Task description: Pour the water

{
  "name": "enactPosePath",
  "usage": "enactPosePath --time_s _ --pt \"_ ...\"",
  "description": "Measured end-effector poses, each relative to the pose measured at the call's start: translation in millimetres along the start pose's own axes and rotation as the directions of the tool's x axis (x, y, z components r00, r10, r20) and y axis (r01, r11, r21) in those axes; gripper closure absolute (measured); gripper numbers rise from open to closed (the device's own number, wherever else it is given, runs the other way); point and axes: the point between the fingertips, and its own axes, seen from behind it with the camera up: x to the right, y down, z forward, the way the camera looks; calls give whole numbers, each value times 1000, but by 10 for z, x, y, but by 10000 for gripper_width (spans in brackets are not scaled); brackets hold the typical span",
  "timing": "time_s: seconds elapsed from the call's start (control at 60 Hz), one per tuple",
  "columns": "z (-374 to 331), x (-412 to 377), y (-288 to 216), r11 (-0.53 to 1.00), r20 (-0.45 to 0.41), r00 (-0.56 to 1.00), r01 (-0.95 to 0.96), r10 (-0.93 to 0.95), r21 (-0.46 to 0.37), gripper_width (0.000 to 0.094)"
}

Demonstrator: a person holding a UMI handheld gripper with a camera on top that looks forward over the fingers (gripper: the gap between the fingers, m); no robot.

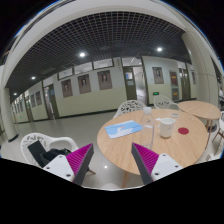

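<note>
A round wooden table stands ahead and to the right of my fingers. On it a clear cup stands toward the far right, with a small dark red object beside it. A light blue flat item lies on the table's left part. My gripper is open and empty, its magenta pads spread wide. The right finger hangs over the table's near edge, the left one over the floor. The cup is well beyond the fingers.
White chairs stand behind the table and one at the left with dark things on it. A second round table is at the far right. Pale floor stretches to a wall with doors.
</note>
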Motion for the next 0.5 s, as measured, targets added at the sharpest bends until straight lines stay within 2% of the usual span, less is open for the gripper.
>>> enactPosePath --time_s 0.15,0.317,0.383,0.5 --pt "21 424 -159 1000 -68 998 -9 10 12 111" --pt "360 868 -196 1000 -151 988 3 1 24 111" --pt "715 1307 -239 1000 -181 983 13 -8 26 108" --pt "1133 1528 -204 999 -188 982 21 -15 26 110"
